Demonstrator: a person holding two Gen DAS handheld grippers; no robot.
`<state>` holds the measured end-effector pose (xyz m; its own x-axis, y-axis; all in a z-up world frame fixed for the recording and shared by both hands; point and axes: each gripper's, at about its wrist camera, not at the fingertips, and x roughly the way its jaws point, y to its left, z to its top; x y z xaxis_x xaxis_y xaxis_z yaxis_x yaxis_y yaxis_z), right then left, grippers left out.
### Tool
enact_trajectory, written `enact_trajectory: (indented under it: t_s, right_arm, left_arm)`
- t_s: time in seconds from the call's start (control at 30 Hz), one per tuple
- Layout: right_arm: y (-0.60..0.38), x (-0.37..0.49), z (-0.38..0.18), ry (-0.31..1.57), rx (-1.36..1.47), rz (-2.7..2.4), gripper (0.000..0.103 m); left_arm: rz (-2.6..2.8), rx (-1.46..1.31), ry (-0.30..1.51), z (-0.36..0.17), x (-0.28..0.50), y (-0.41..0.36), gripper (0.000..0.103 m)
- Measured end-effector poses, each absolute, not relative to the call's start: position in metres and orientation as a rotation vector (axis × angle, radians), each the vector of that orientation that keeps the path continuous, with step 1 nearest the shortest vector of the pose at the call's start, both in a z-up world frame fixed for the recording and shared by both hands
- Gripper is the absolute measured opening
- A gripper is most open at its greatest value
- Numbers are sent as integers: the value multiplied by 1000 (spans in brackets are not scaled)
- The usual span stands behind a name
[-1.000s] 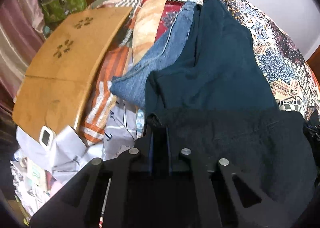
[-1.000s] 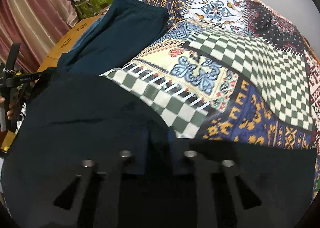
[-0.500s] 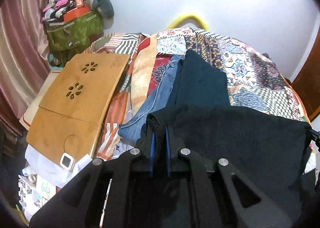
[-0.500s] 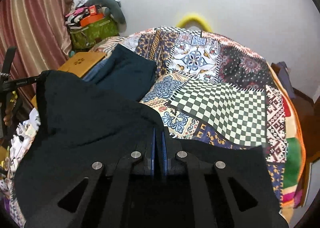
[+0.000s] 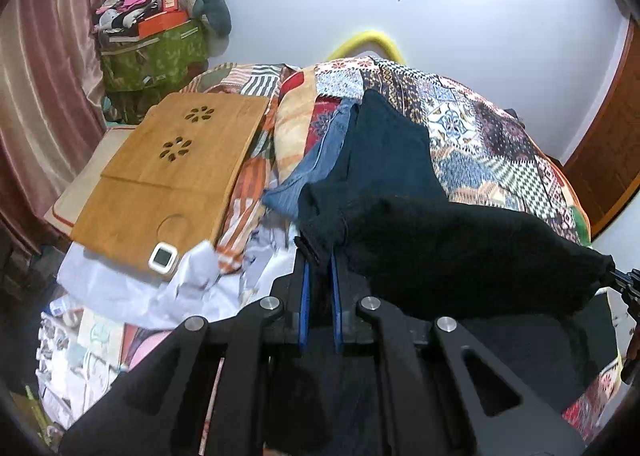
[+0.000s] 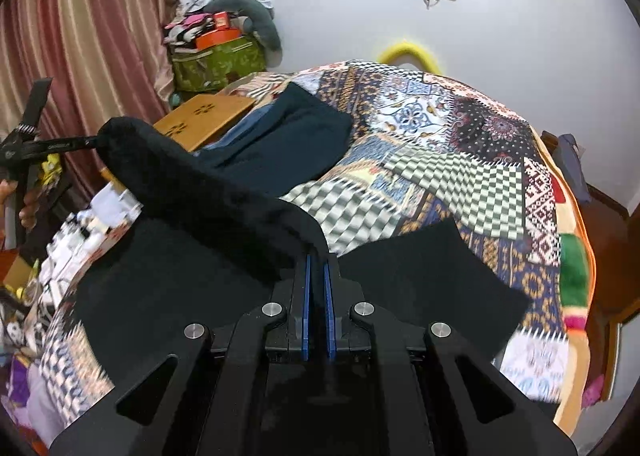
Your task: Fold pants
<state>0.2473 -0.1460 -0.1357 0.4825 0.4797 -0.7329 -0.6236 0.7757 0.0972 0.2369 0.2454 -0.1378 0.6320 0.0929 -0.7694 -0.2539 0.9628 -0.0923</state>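
Note:
The black pants (image 5: 460,256) hang stretched between my two grippers above the patchwork bed. My left gripper (image 5: 319,256) is shut on one end of the lifted edge. The other end runs to the right gripper's tip at the right rim of the left wrist view. My right gripper (image 6: 316,260) is shut on the pants (image 6: 200,183) too. From there the raised edge runs up-left to the left gripper (image 6: 60,144), held in a person's hand (image 6: 16,195). A lower part of the pants (image 6: 432,276) lies on the quilt.
Folded dark teal pants (image 5: 384,151) and blue jeans (image 5: 324,159) lie stacked on the quilt (image 5: 500,143) beyond. A wooden lap table (image 5: 176,167) with a small white device (image 5: 162,257) sits left. Papers and clutter lie below it. A green bag (image 5: 156,55) stands by the curtain.
Both grippers have risen and tilted up, lifting the black pants' edge off the bed. The wall and far end of the bed have come into view.

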Motion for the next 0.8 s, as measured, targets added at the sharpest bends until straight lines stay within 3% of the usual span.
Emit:
enact_trajectory:
  t_s: [0.33,0.8]
  right_arm:
    - [-147,183,-160,879,-164,693,5]
    - [-157,147,-189,938,-100,665,7]
  left_arm:
    - [207,-246,931,-168,162,250,9]
    - [277,-269,1106,-247,120,244,7]
